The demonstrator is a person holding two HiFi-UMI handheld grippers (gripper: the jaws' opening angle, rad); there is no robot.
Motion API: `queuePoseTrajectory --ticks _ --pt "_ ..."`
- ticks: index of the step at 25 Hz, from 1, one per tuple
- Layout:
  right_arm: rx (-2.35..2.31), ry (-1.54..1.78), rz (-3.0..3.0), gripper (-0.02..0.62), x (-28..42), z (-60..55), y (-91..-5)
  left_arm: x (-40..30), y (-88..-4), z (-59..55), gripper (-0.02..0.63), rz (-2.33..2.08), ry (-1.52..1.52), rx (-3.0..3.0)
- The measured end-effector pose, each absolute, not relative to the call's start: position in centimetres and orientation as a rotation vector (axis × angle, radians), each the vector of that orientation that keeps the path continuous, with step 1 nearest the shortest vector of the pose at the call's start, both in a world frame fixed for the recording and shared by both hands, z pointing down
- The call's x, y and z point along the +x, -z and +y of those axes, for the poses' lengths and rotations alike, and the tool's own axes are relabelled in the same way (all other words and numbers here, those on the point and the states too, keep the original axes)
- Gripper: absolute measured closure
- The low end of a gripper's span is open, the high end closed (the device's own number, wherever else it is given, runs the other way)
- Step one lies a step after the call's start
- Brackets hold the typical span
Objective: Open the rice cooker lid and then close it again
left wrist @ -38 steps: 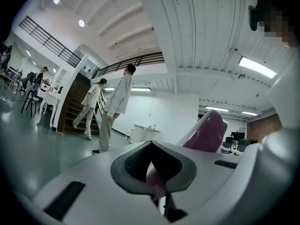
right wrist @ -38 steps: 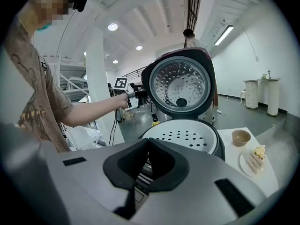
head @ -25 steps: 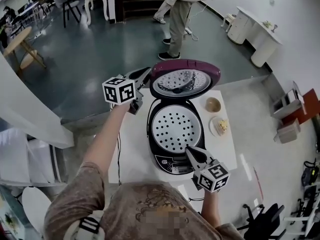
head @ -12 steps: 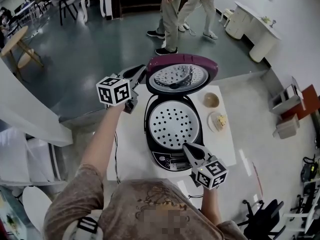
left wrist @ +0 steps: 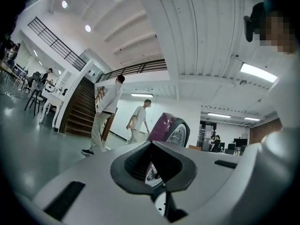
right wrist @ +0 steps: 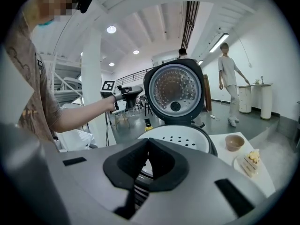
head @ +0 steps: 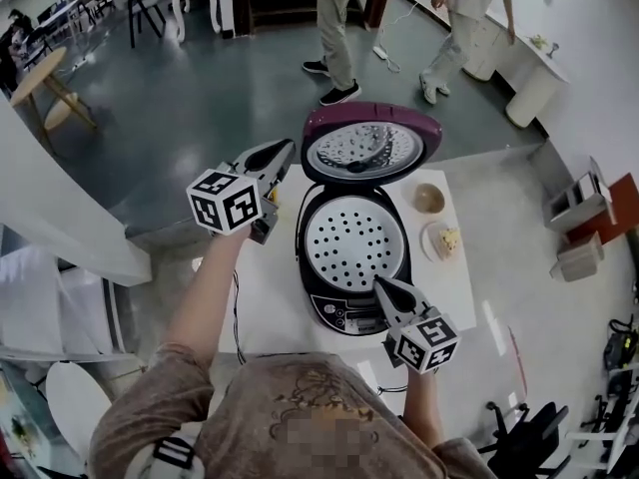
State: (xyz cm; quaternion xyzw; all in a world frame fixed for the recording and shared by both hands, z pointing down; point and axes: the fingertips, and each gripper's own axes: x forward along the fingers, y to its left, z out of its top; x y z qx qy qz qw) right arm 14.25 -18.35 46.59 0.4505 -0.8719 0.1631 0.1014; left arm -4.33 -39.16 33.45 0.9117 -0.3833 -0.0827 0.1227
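Note:
The rice cooker [head: 339, 312] stands on a white table [head: 265, 287], its purple lid [head: 371, 148] standing upright and open. A white perforated tray [head: 354, 247] fills the pot. My left gripper [head: 288, 148] is shut and empty, with its tip just left of the lid's edge; whether it touches I cannot tell. The left gripper view shows the lid [left wrist: 171, 129] from the side, beyond the shut left gripper [left wrist: 151, 144]. My right gripper [head: 380, 284] is shut and empty, resting by the cooker's front control panel. The right gripper view faces the lid's inner plate [right wrist: 174, 90].
A small brown bowl [head: 428, 199] and a plate with cake [head: 444, 240] sit on the table right of the cooker. Two people [head: 334, 28] walk on the floor beyond the table. A white cabinet [head: 534, 78] stands at the far right.
The left gripper has shifted slightly back from the lid's left edge. The lid stays upright. The right gripper has not moved. The people behind have walked on.

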Motion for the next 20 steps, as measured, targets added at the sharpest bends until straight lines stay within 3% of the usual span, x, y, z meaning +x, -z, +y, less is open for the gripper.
queuePoseTrajectory --ticks 20 --pt "1.342 -0.444 -2.594 0.594 14.1 -18.1 -46.1 -1.1 -30.7 -33.3 0.583 -0.991 0.263 2.762"
